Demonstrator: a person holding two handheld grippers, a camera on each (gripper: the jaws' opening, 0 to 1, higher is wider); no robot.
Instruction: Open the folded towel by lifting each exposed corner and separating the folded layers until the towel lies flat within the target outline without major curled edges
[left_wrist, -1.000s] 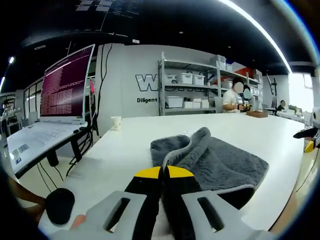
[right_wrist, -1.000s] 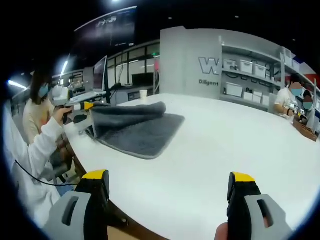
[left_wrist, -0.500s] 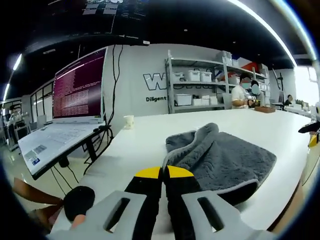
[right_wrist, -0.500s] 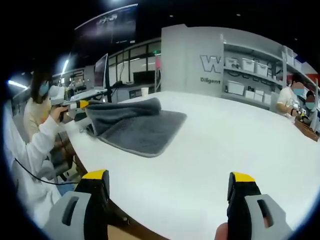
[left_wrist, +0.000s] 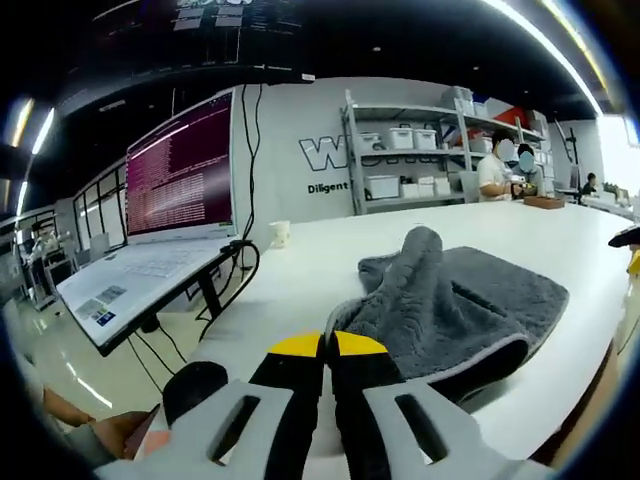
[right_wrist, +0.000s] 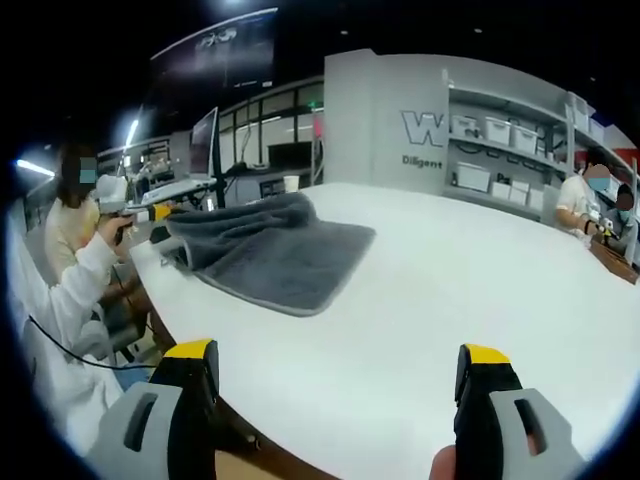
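Observation:
A grey towel (left_wrist: 455, 305) lies on the white table (left_wrist: 330, 255), its upper layer bunched into a raised hump. My left gripper (left_wrist: 328, 345) is shut on the towel's near corner, which rises from its yellow tips. In the right gripper view the same towel (right_wrist: 270, 250) sits at the table's far left, with the left gripper (right_wrist: 160, 211) at its corner in a person's hand. My right gripper (right_wrist: 338, 365) stands open over bare table, well short of the towel, with nothing between its jaws.
A laptop (left_wrist: 150, 245) with a lit screen stands on a side stand to the left, cables hanging by it. A paper cup (left_wrist: 281, 233) sits at the table's far edge. Shelves with white bins (left_wrist: 410, 165) line the back wall. People sit at the far right (right_wrist: 580, 200).
The left gripper has pulled the towel's corner up and back, so the top layer has humped higher and shifted. The right gripper has stayed put and open.

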